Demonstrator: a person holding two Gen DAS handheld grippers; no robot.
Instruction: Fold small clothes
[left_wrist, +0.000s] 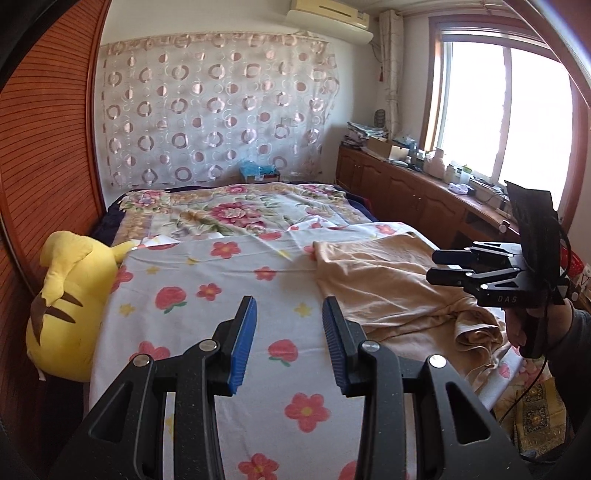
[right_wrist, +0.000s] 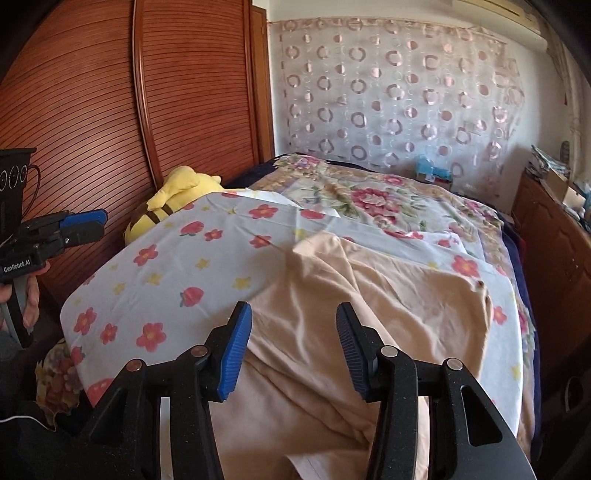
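Garment: peach-coloured garment (right_wrist: 369, 295) lies spread on the flowered sheet (right_wrist: 166, 273), near the edge of the bed, rumpled and bunched at its near end; no tidy fold shows
Left gripper (left_wrist: 289, 345): jaws parted, nothing between the blue pads, hovering over bare sheet just beside the garment's edge
Right gripper (right_wrist: 294, 349): jaws parted and empty, poised above the garment's near part, pads clear of the cloth
Plush toy (left_wrist: 70, 302): yellow, against the wooden panel, well apart from the garment
Risk, uneven grasp: the left gripper stands over sheet, not cloth; closing there would likely pinch the sheet and drag it along with the fold
Risk, layers: the bunched near end (left_wrist: 476, 332) may hide doubled fabric; a pinch there could take one layer only and leave the fold crooked
Risk, slide: the garment lies close to the bed's side, so a sideways pull might carry it over
Hedge: which part of the garment is collar or hem cannot be told from these curved views
Judgement: folding appears not yet begun
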